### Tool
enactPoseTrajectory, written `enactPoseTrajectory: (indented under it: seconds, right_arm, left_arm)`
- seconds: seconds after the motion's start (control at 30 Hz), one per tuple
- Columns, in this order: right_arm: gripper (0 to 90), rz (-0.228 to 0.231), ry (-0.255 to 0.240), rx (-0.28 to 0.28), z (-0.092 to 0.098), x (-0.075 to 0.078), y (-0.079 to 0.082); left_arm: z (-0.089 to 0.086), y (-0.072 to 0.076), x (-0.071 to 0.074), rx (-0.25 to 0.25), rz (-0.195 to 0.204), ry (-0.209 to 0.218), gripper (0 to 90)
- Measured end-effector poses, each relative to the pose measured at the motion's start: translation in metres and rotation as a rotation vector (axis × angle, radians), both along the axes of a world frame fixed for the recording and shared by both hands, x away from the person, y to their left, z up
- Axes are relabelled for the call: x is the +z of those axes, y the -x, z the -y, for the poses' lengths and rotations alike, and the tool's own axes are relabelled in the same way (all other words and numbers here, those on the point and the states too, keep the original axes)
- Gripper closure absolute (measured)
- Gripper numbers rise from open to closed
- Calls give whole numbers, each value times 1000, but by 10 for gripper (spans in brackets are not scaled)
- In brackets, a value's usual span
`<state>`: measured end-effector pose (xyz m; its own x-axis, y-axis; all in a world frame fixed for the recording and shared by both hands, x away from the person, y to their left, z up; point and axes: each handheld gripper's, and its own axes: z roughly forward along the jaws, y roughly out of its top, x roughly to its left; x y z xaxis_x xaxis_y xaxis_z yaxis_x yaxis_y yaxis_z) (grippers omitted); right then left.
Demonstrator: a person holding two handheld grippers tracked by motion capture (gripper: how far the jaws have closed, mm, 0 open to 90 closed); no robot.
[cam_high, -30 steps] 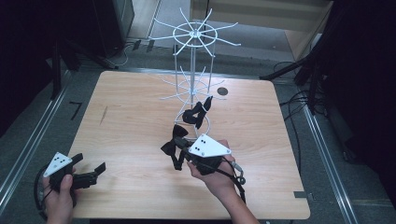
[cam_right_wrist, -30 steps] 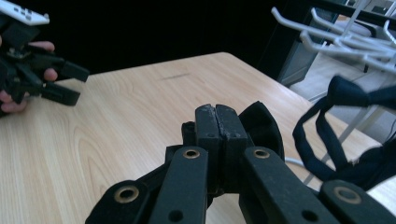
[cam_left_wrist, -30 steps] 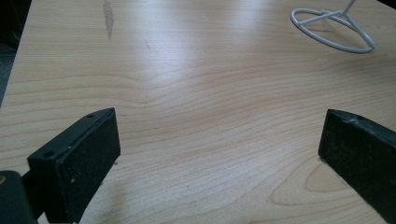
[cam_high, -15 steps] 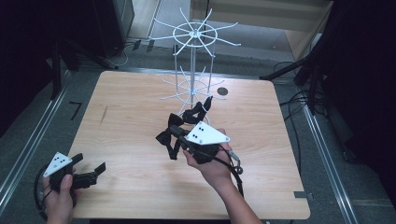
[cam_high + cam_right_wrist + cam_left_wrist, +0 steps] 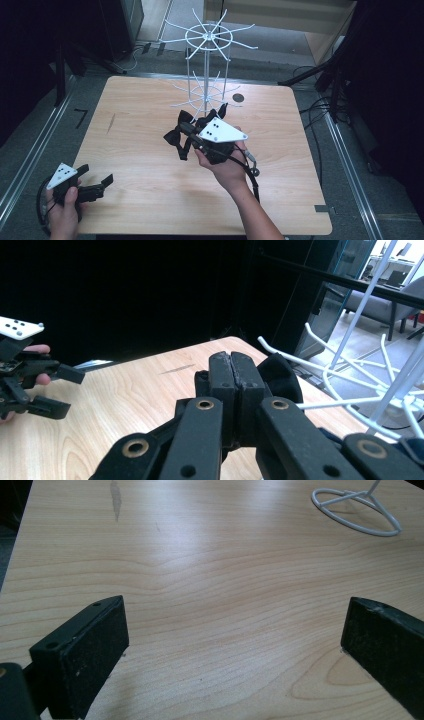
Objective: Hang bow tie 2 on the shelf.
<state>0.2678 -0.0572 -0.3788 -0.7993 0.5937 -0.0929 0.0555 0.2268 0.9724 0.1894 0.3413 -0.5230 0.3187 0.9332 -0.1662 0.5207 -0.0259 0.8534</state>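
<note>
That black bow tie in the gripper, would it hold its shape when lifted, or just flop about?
Probably floppy: the bow tie is held by the right gripper and its strap dangles loosely below. It looks like soft fabric, so likely light and not fragile. It should not roll.

1. A lab or recording studio: the wooden table (image 5: 150,125) stands alone on grey floor between metal rails (image 5: 30,155).
2. Dark equipment stands (image 5: 320,75) and loose cables (image 5: 315,107) surround it.
3. An office chair (image 5: 385,302) sits beyond.
</note>
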Motion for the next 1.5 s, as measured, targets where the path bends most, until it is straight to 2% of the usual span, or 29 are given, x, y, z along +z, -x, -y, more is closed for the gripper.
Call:
enactPoseTrajectory:
  seconds: [0.53,0.8,1.3,1.5]
  right_arm:
    - [900,15,-25,-8,-1,12,-11]
    - [900,22,-31,-24,4,17,-15]
    - [900,3,-10,-65,16,7,-28]
    - [900,-5,7,-113,19,-4,-35]
  left_arm:
    - [0,0,0,-2,-1,-3,0]
    - [0,0,0,-2,-1,-3,0]
    - [1,0,0,0,0,-3,0]
    - [1,0,0,0,0,-3,0]
